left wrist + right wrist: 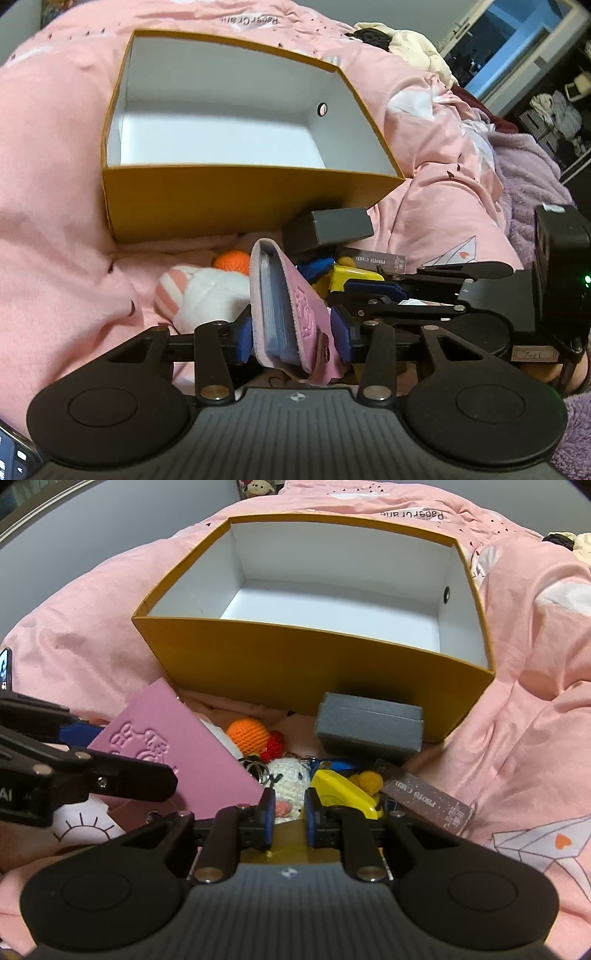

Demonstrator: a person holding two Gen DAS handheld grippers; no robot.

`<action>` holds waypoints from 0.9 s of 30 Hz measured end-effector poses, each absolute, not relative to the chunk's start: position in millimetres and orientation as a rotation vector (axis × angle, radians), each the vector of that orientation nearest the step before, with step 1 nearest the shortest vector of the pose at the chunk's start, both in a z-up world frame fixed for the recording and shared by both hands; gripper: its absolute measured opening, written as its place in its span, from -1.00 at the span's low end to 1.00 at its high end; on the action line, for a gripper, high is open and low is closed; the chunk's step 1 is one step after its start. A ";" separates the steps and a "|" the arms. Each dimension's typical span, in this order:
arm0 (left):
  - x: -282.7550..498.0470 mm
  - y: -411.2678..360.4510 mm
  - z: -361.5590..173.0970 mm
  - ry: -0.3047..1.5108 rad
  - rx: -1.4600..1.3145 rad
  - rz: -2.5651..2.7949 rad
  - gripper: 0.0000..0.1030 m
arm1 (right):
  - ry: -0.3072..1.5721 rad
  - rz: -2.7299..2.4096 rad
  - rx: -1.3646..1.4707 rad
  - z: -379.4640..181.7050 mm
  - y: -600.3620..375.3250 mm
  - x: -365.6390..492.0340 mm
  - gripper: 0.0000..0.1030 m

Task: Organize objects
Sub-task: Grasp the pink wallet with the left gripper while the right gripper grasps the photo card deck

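I have the pink card wallet (291, 314) pinched between the blue pads of my left gripper (295, 338); both pads press on its sides and it stands tilted, its open edge showing a stack of cards. It sits in front of the yellow box (236, 199), on the near side of the box's front wall, above the pile of small things. From the right wrist camera the same wallet (177, 746) shows its embossed cartoon face, left of the box's near corner.

My right gripper (290, 808) has its pads drawn close together, with a narrow gap between them. Whether they nip the white crocheted toy (290, 781) lying just ahead of them I cannot tell.

The yellow box stands open on the pink duvet (55, 177), its white inside bare. Touching or just off its front wall, towards its right corner, lies a grey case (369, 727). Just in front of the box's front wall sits an orange crocheted ball (247, 734) with a red knitted bit (273, 747) beside it. Nearer me than the grey case are a yellow plastic piece (343, 790), a small mustard pompom (369, 781) and a brown photo card pack (424, 799). A white plush with pink stripes (199, 291) lies left of the wallet, well in front of the box.
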State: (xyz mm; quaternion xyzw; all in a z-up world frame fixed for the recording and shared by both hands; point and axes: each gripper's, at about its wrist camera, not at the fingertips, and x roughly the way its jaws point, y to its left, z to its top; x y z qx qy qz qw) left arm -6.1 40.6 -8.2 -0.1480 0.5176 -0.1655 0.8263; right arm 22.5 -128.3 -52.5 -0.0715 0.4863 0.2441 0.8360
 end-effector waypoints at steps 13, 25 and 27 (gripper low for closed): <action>-5.3 34.0 -8.7 1.092 -0.314 -0.322 -0.40 | 1.004 0.455 -0.054 -39.9 -161.0 16.3 -0.23; 4.4 46.8 21.8 0.945 -0.356 -0.272 -0.61 | 0.954 0.407 -0.276 -35.2 -187.7 32.0 -0.21; 10.1 44.4 26.8 0.920 -0.337 -0.262 -0.61 | 0.946 0.428 -0.415 -41.1 -180.7 32.5 -0.21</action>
